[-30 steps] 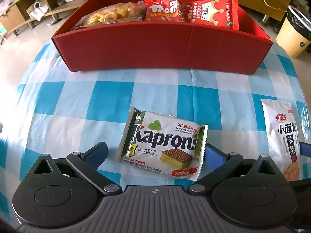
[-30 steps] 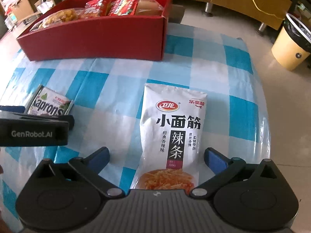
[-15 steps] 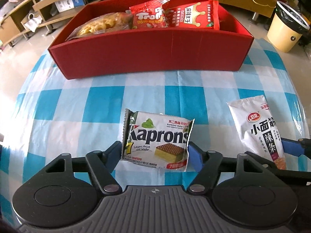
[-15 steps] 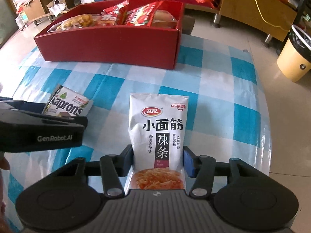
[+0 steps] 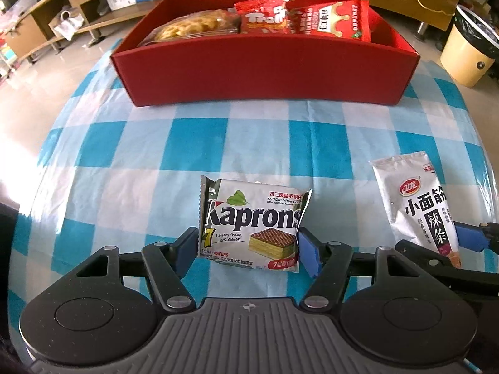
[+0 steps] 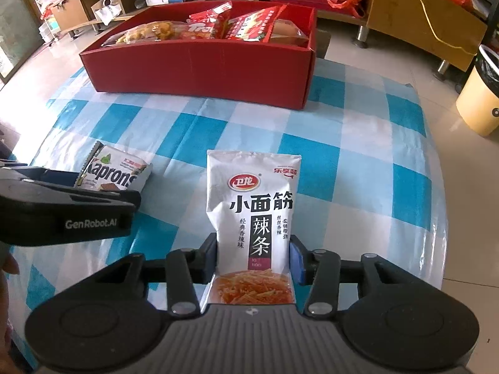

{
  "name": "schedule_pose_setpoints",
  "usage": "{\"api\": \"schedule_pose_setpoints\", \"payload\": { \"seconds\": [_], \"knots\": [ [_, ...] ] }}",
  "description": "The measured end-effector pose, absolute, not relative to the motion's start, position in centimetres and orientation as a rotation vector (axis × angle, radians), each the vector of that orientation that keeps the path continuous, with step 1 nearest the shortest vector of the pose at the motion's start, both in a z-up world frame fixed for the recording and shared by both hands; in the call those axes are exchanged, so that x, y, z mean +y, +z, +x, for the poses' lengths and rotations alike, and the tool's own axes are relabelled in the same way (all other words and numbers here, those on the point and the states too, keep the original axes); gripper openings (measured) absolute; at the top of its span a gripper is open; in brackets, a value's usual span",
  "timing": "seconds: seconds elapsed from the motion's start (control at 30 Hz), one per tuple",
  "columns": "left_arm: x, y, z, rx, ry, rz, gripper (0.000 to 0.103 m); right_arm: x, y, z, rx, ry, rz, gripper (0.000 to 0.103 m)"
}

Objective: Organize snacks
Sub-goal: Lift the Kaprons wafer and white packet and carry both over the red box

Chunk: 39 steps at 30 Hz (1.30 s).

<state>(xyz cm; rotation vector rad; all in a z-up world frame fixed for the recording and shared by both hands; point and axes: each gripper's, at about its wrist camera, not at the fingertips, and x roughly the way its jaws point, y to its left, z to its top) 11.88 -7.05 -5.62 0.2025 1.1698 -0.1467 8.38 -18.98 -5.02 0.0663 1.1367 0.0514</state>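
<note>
My left gripper (image 5: 248, 254) is shut on a Kaprons wafer pack (image 5: 252, 224), held by its two side edges a little above the checked tablecloth. My right gripper (image 6: 253, 257) is shut on a white spicy-strip bag (image 6: 254, 215), also lifted off the cloth. The bag also shows in the left wrist view (image 5: 418, 205), and the wafer pack in the right wrist view (image 6: 115, 174). A red box (image 5: 265, 74) stands at the far side of the table and holds several snack packs, including a cookie bag (image 5: 193, 26) and red packs (image 5: 327, 20).
The blue and white checked tablecloth (image 5: 140, 171) covers a round table. A yellow bin (image 6: 480, 93) stands on the floor to the right. Wooden shelves (image 6: 93, 3) and a cabinet (image 6: 421, 15) stand behind the table.
Both grippers closed from open onto their packs, the left on the wafer pack, the right on the white bag, and both lifted up and back from the table.
</note>
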Motion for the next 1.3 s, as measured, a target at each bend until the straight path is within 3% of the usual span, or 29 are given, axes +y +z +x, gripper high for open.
{"api": "schedule_pose_setpoints", "payload": {
  "seconds": [1.3],
  "knots": [
    [-3.3, 0.3, 10.5, 1.028, -0.106, 0.1, 0.073, -16.6, 0.8, 7.9, 0.956, 0.149, 0.1, 0.042]
  ]
}}
